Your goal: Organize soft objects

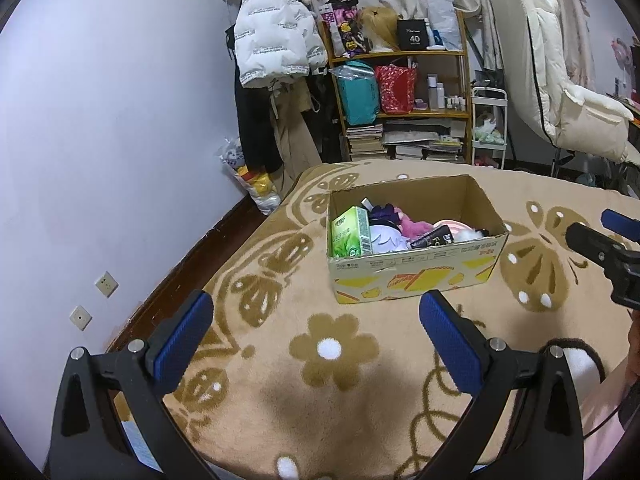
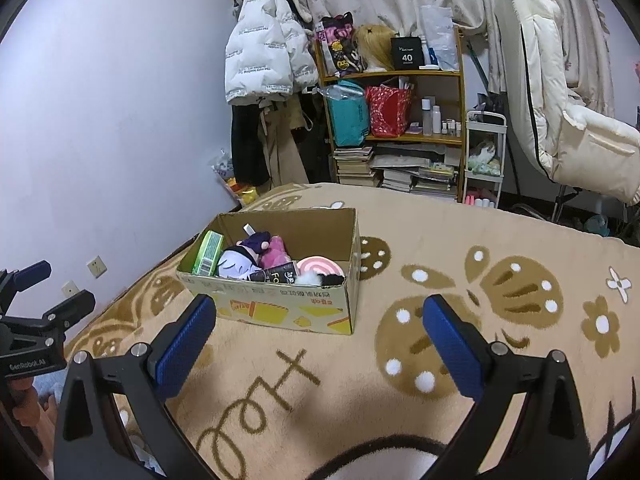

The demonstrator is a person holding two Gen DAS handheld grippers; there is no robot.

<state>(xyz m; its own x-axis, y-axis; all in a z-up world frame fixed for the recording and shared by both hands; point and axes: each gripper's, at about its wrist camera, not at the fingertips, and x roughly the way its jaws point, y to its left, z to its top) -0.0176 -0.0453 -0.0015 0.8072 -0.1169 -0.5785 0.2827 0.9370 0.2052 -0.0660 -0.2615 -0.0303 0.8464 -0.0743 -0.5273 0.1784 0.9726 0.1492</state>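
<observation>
Blanket [image 1: 340,360] right under both wide-open, empty grippers, left [image 1: 316,344] and right [image 2: 320,348]. Soft toys [image 2: 256,256] sit in the cardboard box [image 2: 280,304] ahead; I'd reach in from above and pinch gently.

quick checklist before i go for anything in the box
1. Left tongs open and holding nothing: ok.
2. Right tongs open and holding nothing: ok.
3. Box upright on the blanket, top open: ok.
4. Way to the box free: ok, only bare blanket lies between both tongs and it.
5. Soft items reachable: ok, the purple plush and pink plush lie on top.
6. Non-soft items mixed in: not ok, a green pack and a black packet sit among the plush.
</observation>
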